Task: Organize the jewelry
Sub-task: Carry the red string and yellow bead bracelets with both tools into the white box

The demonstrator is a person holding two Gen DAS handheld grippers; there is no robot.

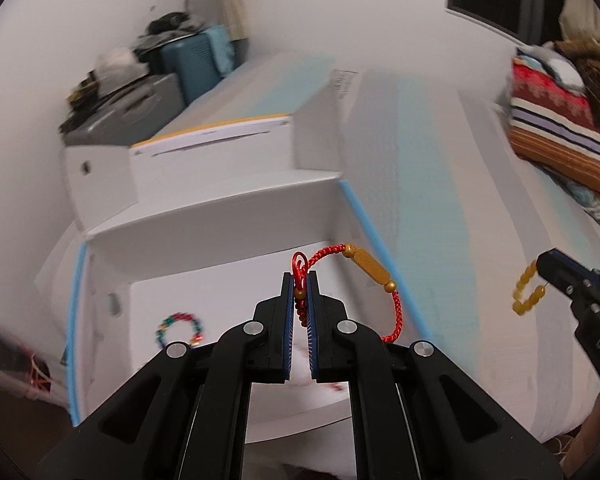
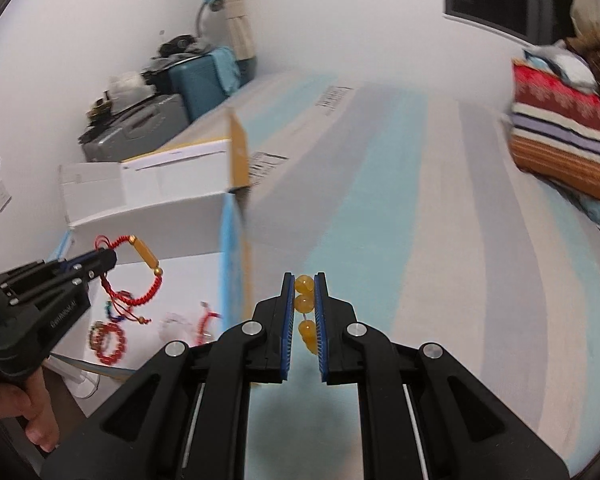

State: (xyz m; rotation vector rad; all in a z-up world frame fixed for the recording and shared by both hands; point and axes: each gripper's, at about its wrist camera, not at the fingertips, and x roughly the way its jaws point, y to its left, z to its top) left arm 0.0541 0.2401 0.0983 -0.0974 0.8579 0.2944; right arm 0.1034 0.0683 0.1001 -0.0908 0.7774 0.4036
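While the left tongs [image 1: 300, 300] are closed on the knotted end of a red cord bracelet [image 1: 394, 312], the rest of that cord swings out toward two o'clock in the left wrist view, its long gold tube bead [image 1: 367, 263] lying slantwise from eleven to five. Below and ahead of these tongs sits the open white box [image 1: 204, 216], whose floor already carries a multicoloured bead bracelet [image 1: 179, 330] at about nine o'clock from the tips. So the left hand is the nearer one to the box, and I judge its next move to be a short descent straight ahead and a release. The right tongs [image 2: 305, 300] are nearly shut on an amber bead bracelet [image 2: 305, 308], whose beads run in a line along the fingers, toward six o'clock. From these tongs the box lies at nine o'clock, past its blue-edged wall [image 2: 232, 264], so this hand would have to cross over that wall. In the right wrist view a red bead bracelet [image 2: 109, 342] and other small pieces, too blurred to name, lie on the box floor. Under the right tongs is a bed with pale blue and grey stripes [image 2: 400, 240]; folded striped blankets [image 2: 556, 140] sit at two o'clock, and suitcases [image 2: 196, 80] stand against a white wall at eleven.
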